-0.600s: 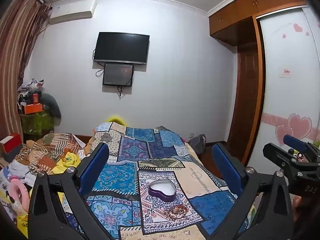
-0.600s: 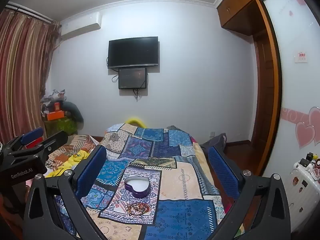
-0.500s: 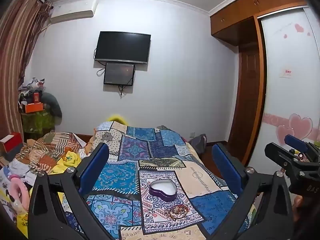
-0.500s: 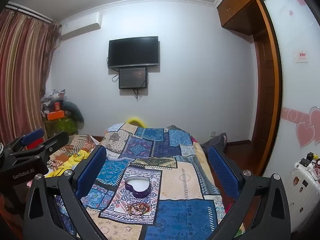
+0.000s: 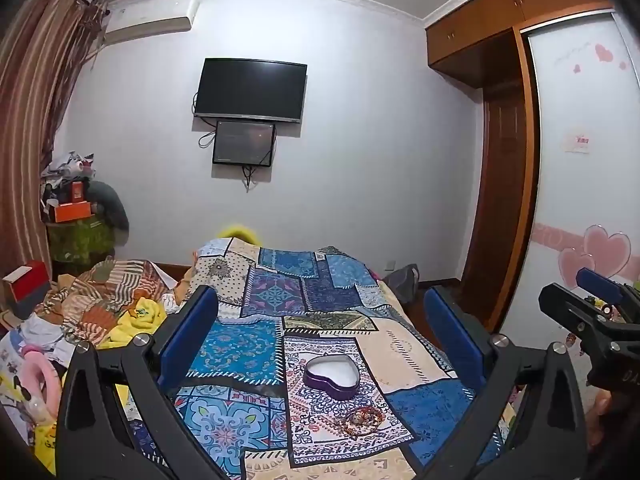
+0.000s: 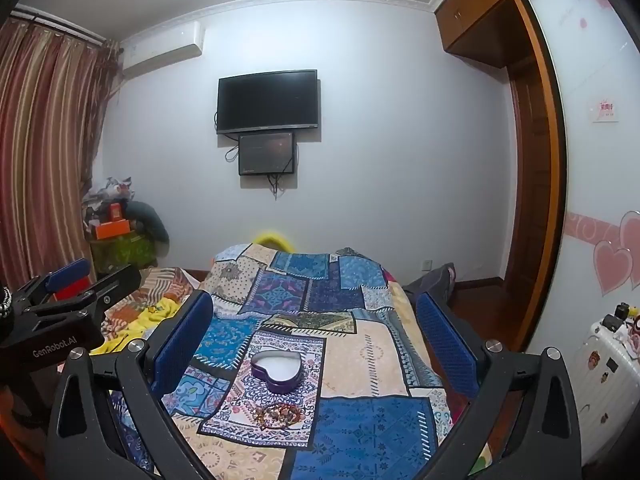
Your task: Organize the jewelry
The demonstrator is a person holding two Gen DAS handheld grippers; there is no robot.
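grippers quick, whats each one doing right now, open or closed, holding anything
Left hand-held gripper: open, holding nothing, above the bed.
Right hand-held gripper: open, holding nothing, above the bed.

You see a patchwork bedspread [image 5: 320,304] at centre, a dark television [image 5: 251,90] at twelve o'clock, striped curtains [image 6: 44,152] at nine.

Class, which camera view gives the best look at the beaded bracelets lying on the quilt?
The right wrist view: the beaded bracelets lie near its centre, unobstructed, in front of the heart-shaped tin. The left wrist view also shows the bracelets whole, but at a more oblique angle, with individual beads harder to tell apart.
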